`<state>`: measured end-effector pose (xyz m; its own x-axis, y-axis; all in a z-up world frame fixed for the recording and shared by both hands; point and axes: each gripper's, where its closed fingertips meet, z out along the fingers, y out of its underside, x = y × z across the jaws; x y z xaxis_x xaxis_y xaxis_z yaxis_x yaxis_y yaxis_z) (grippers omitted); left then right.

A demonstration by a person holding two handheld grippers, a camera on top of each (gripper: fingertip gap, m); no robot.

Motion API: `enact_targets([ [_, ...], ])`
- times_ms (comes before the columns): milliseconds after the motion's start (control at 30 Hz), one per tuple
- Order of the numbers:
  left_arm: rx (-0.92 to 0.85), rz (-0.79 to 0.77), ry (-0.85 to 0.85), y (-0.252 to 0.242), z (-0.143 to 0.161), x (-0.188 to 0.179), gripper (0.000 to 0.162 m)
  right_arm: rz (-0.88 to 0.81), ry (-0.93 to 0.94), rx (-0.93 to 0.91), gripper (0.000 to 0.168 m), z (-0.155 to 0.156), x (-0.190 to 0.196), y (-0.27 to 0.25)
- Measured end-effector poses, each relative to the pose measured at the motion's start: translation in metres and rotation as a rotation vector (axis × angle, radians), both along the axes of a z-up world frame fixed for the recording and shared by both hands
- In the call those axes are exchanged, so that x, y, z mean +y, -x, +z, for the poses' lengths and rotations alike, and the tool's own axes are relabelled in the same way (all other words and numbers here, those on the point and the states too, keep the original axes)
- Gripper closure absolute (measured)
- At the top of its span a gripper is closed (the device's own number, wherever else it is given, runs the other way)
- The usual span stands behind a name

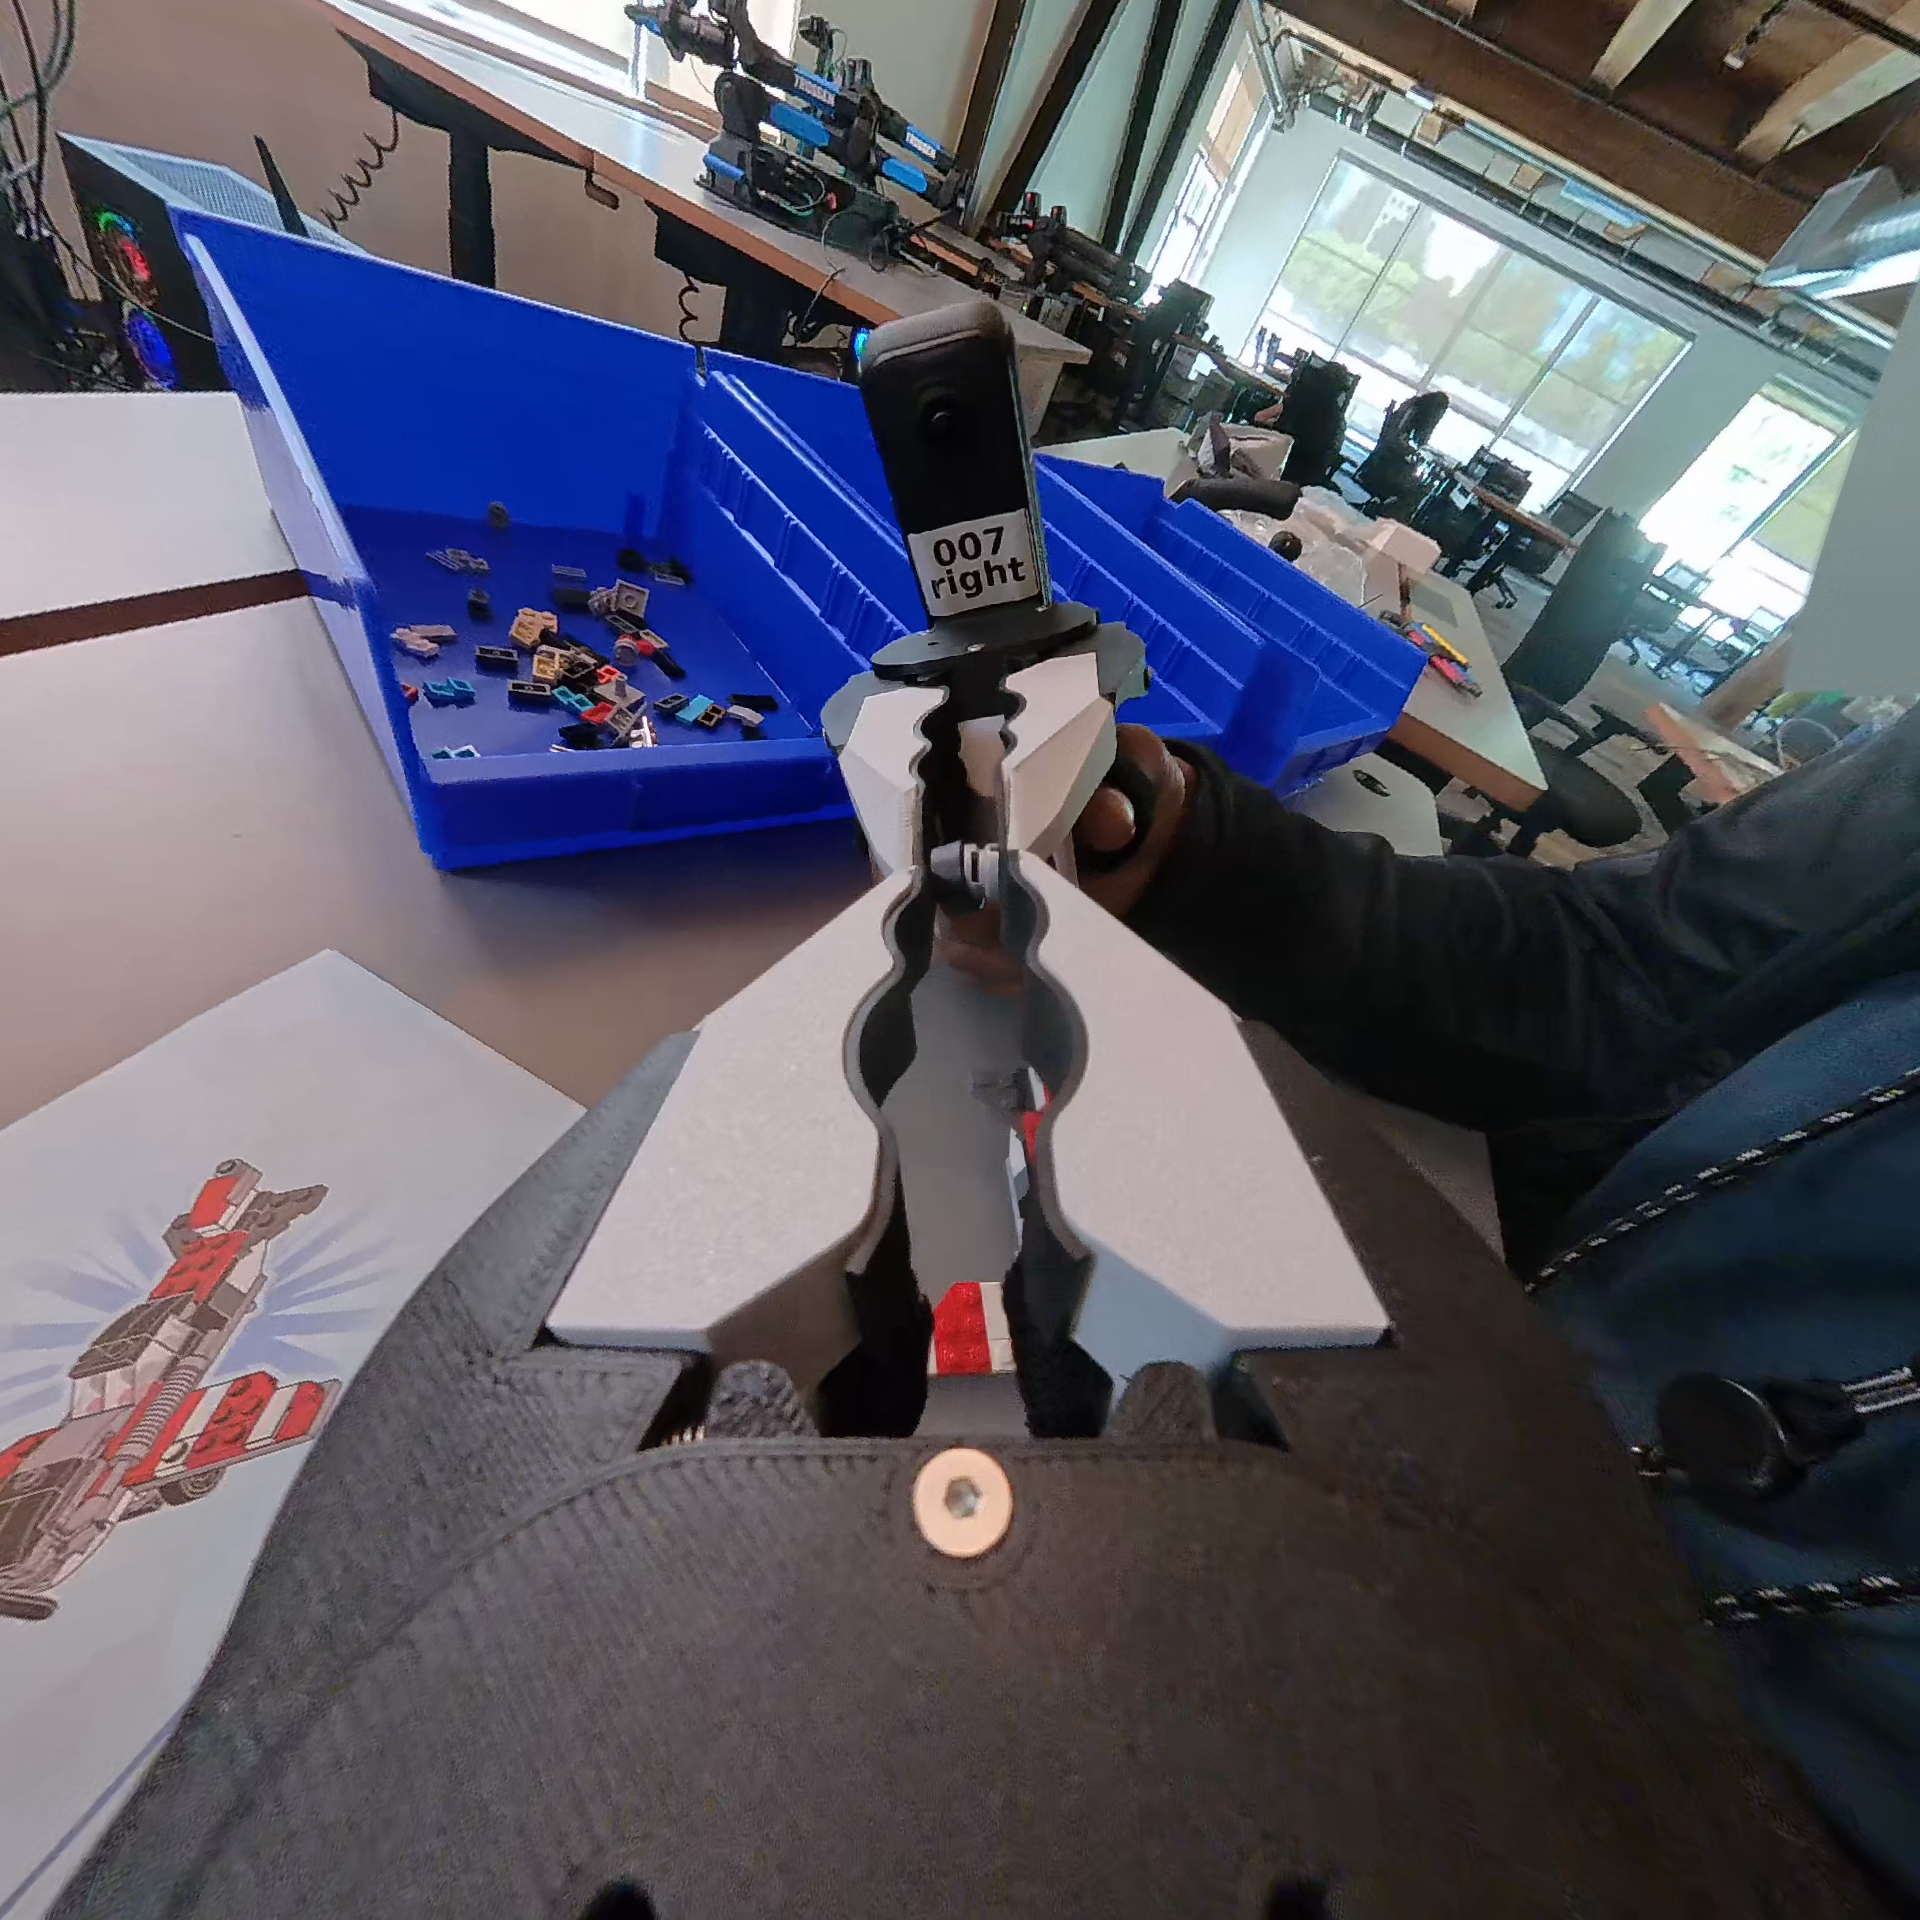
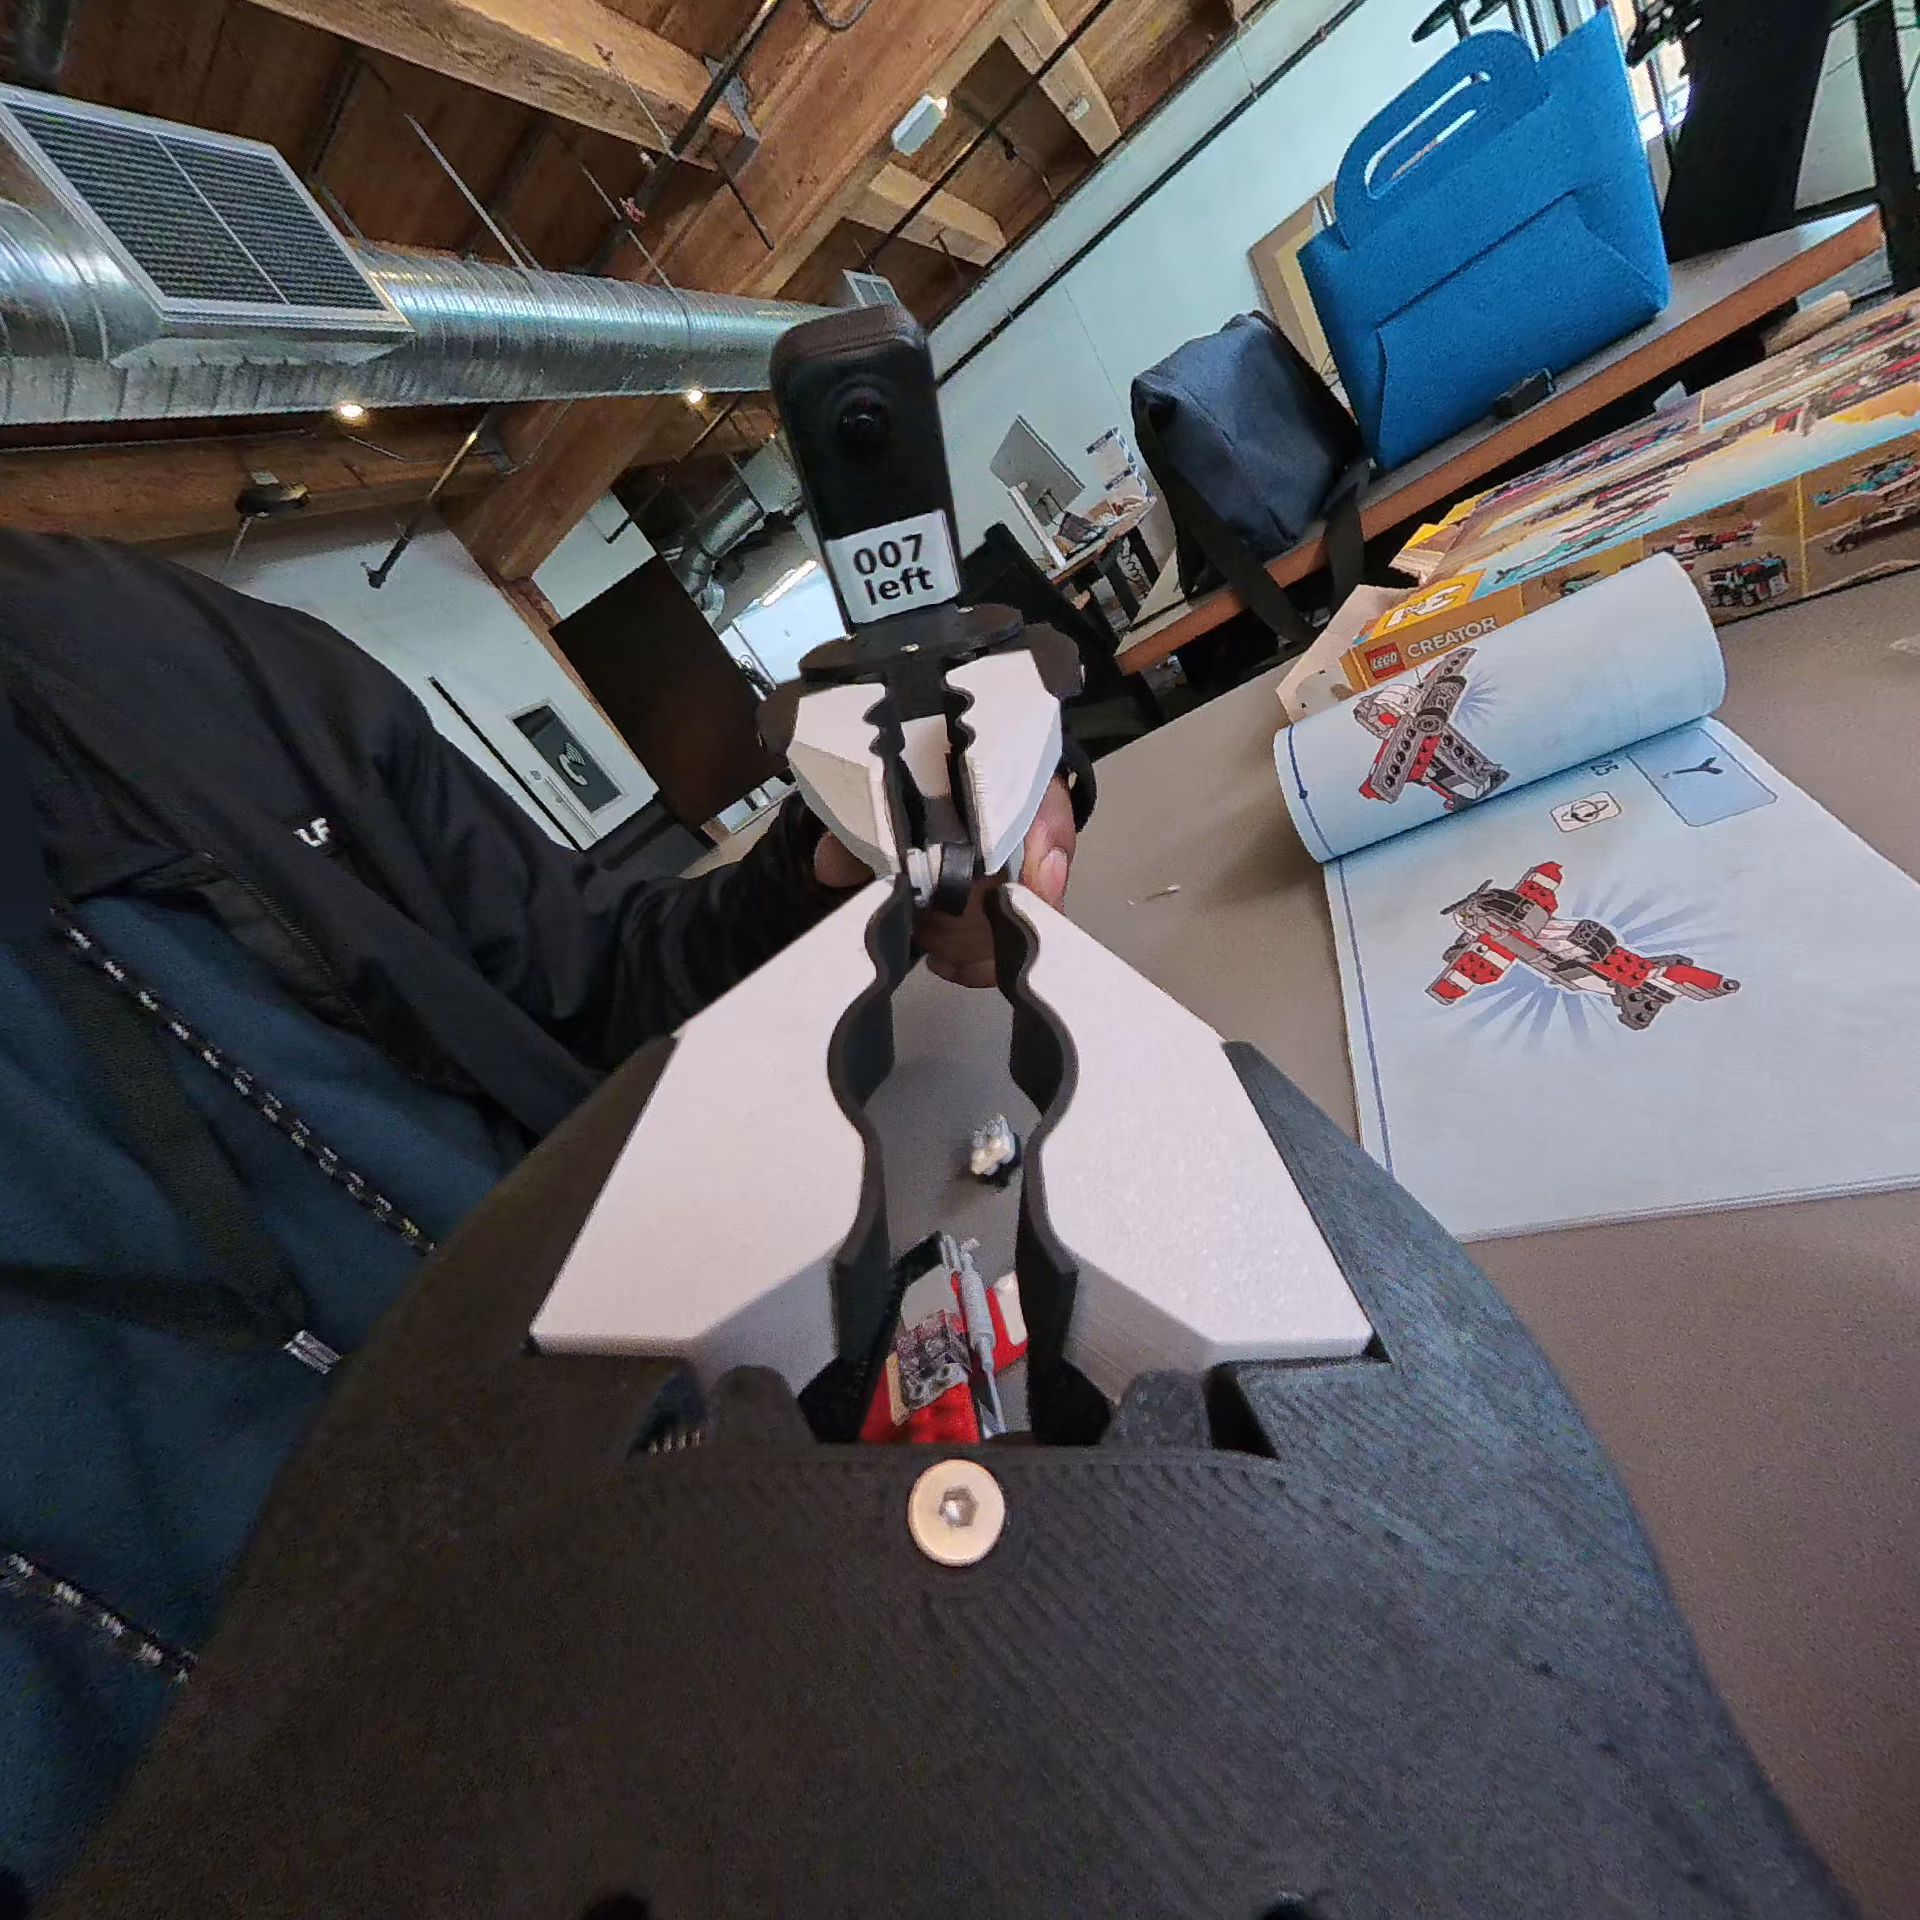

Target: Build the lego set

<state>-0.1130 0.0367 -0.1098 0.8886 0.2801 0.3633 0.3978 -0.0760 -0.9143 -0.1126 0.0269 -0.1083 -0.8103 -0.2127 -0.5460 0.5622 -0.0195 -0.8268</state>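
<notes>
My two grippers face each other tip to tip above the table. In the left wrist view my left gripper (image 1: 961, 878) is shut on a small grey and black wheel-like piece (image 1: 954, 864). The right gripper (image 1: 961, 821) meets it from the far side. In the right wrist view my right gripper (image 2: 940, 883) is shut on the same piece (image 2: 940, 871), with the left gripper (image 2: 925, 847) opposite. I cannot tell which part each one pinches. A red, white and grey partial model (image 2: 935, 1361) lies on the table under the fingers and also shows in the left wrist view (image 1: 971, 1325).
A blue bin (image 1: 623, 800) with several loose bricks (image 1: 582, 665) stands behind, and a second blue bin (image 1: 1247, 644) beside it. An open instruction booklet (image 2: 1558, 1039) and the set's box (image 2: 1662, 520) lie nearby. A small white and black piece (image 2: 992, 1143) sits on the table. A person's dark sleeves (image 1: 1403, 935) flank the grippers. My left and right fingertips are right by each other.
</notes>
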Motion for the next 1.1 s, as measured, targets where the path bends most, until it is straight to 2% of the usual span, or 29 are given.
enact_targets([
  [367, 0.097, -0.009, 0.057, -0.0051, -0.0014, 0.0008, 0.149, 0.031, 0.025, -0.006, 0.157, 0.0049, 0.0009, -0.0058],
  [1100, 0.065, 0.0, 0.042, -0.0036, 0.0002, -0.0008, 0.151, -0.013, 0.021, 0.069, 0.158, 0.0065, 0.0002, -0.0047],
])
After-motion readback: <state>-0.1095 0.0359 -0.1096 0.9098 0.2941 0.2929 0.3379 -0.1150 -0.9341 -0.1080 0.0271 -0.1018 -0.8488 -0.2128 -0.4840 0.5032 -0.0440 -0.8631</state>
